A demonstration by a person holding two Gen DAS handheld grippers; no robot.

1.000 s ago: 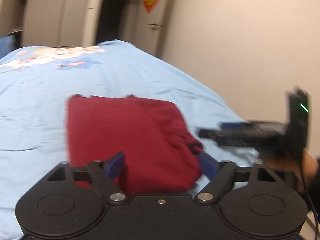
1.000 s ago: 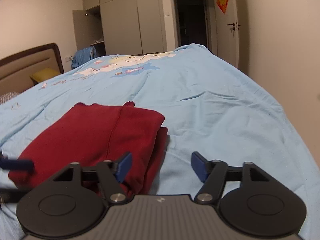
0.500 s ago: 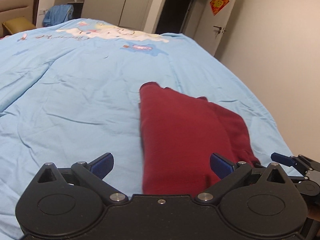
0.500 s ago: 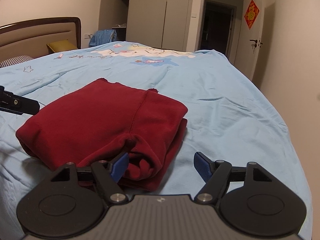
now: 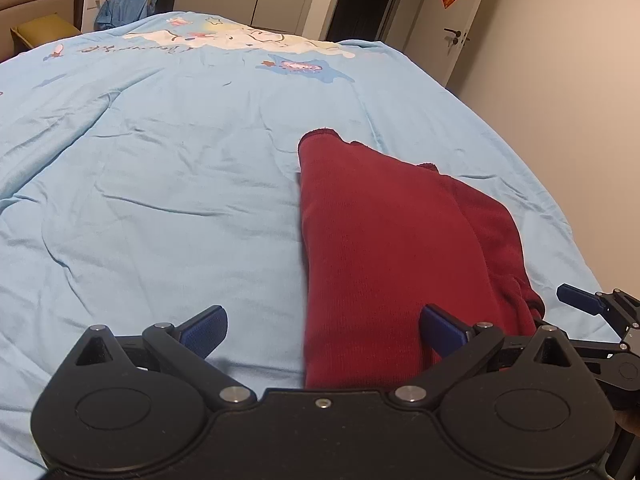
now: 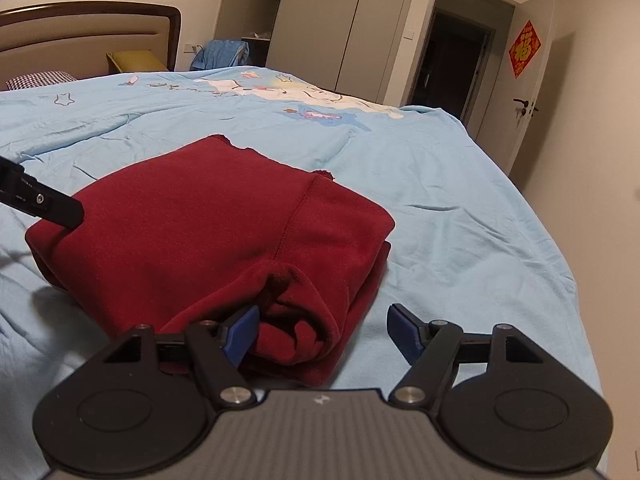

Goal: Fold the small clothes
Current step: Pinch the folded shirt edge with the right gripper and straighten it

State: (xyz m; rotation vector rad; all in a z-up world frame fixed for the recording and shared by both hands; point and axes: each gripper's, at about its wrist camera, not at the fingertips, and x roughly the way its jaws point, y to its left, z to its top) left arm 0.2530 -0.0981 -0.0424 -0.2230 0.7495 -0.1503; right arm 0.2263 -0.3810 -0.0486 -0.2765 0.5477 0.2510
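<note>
While the folded dark red knit garment (image 5: 384, 240) lies on the wrinkled light blue bed cover (image 5: 160, 184), toward the right half of the left wrist view, both tools sit at its near edge. The left hand-held gripper (image 5: 322, 328) has its blue-padded fingers (image 5: 204, 330) spread wide, one over bare cover at lower left, the other against the garment's near end; nothing is clamped between them. In the right wrist view the garment (image 6: 224, 228) fills the centre, its layers bunched at the near corner. The right hand-held gripper (image 6: 322, 332) is also spread: its left pad touches the bunched folds, its right pad hangs over bare cover. A brown padded headboard (image 6: 88, 40) stands at upper left, a red paper door decoration (image 6: 524, 49) at upper right.
</note>
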